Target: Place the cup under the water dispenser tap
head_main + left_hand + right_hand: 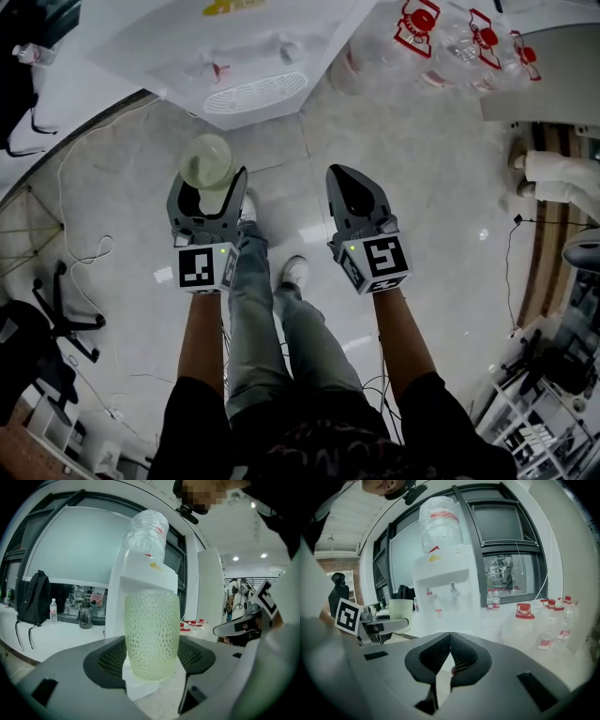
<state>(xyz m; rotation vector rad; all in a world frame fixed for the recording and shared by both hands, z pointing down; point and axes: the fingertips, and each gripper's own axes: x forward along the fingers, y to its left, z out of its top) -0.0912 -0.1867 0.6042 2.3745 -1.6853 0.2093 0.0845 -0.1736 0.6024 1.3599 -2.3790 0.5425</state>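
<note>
Your left tool [210,178] is clamped on the sides of the cup [152,634], the pads pressing on its lower half and its base hanging just below them. Your right tool [450,651] has its jaws together on nothing. The cup is in the air over the floor, well short of the water dispenser [440,581], so the carry looks barely begun. Two taps show on the front, one at left [427,592] and one at right [452,588]; nothing here says which is meant, so choose one early and line up on it. Come in low enough for the rim to pass beneath the spout, centre the mouth under it, and let the base settle flat on the drip grille [255,92] before you part the jaws. Hold the right tool out to the side, clear of the front. The cup stands upright, its long axis vertical, mouth up and base down; carry it that way and don't roll your wrist.
</note>
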